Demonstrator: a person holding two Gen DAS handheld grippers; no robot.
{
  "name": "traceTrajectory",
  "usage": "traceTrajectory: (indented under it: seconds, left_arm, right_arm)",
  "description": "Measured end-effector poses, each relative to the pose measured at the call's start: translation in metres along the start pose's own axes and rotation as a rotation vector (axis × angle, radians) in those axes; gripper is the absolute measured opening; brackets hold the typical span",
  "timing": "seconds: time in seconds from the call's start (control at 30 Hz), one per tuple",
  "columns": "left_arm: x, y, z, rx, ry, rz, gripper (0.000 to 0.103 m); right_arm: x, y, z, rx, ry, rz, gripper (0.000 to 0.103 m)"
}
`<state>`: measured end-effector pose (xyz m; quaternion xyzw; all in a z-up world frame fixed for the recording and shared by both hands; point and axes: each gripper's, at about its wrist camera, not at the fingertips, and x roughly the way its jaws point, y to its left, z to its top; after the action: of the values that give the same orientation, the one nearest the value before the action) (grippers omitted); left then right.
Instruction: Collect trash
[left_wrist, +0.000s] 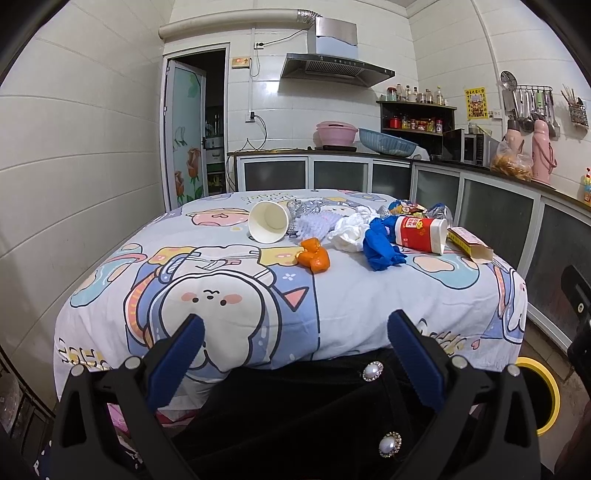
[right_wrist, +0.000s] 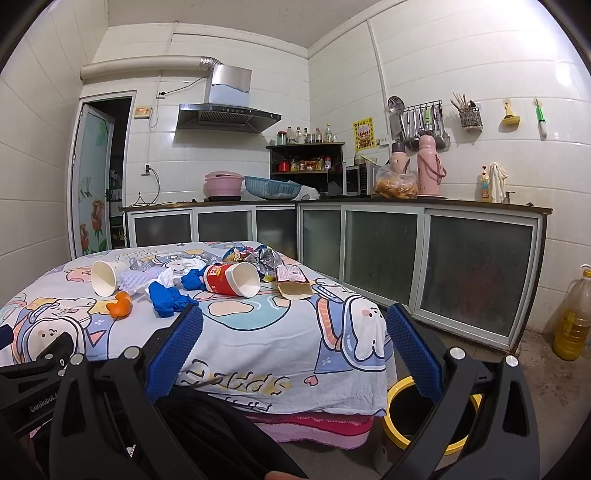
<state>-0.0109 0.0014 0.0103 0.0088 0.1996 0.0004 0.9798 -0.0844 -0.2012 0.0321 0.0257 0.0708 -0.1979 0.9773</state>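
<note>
Left hand-held gripper: jaws spread wide, nothing between them, held off the near edge of the surface, which wears a cartoon-print cloth. Right hand-held gripper: jaws likewise spread, nothing between them, also short of the trash.

Trash lies in a loose band across the far half of the surface. From the left wrist view, left to right: white paper cup on its side, mouth toward the camera; orange peel just in front of it, apart from the rest; crumpled white tissue; blue glove touching the tissue; red-and-white cup on its side, resting against the glove; flattened carton at the right edge. Foil and snack wrappers lie behind the cups.

Surroundings: yellow-rimmed bin on the floor below the surface's right corner, partly hidden by the right gripper's finger. Dark clothing with pearl buttons fills the space below the left gripper. Kitchen counter with glass-front cabinets runs close along the right side of the surface; oil bottle on the floor by it.
</note>
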Motion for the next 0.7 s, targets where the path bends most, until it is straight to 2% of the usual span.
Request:
traceTrajectory:
  seconds: [0.7]
  left_arm:
    - [-0.0006, 0.0011, -0.0018, 0.010, -0.004, -0.004, 0.096]
  right_arm:
    - [-0.0030, -0.0041, 0.0004, 0.007, 0.002, -0.003, 0.095]
